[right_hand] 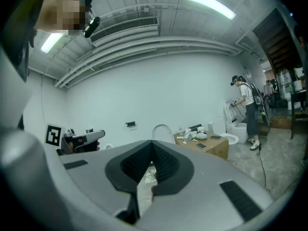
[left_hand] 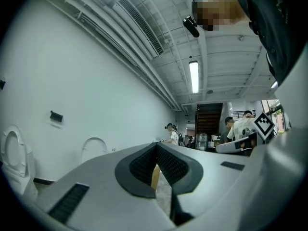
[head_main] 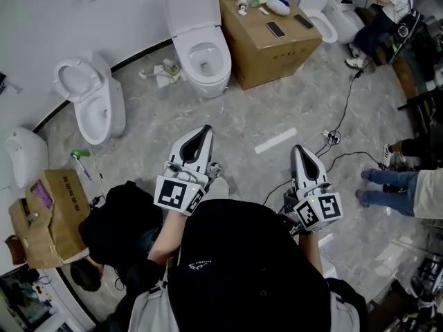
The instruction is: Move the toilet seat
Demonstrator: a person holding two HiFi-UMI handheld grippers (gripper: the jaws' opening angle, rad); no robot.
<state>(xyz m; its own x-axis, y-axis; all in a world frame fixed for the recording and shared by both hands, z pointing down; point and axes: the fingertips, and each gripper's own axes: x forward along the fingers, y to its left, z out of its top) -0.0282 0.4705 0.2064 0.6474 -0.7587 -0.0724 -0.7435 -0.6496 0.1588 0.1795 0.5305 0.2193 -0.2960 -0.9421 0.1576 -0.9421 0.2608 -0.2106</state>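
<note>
I see a grey marbled floor [head_main: 291, 102] running up to the white wall. On it a white toilet [head_main: 201, 61] stands just beside a large cardboard box [head_main: 266, 43], with crumpled scraps [head_main: 163, 73] at its left. A second toilet [head_main: 93, 102] stands further left. 1 white strip [head_main: 275, 141] and a black cable [head_main: 346, 106] lie on open floor, and a smaller open box [head_main: 52, 216] sits at the left edge.

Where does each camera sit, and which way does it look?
Head view: on the person's head, steeply down at left gripper, right gripper, forearms, toilet.
Left gripper view: on that gripper, past its shut jaws, along the white wall.
Right gripper view: likewise, toward the cardboard box.
Shared: head and right gripper views both show that box.
</note>
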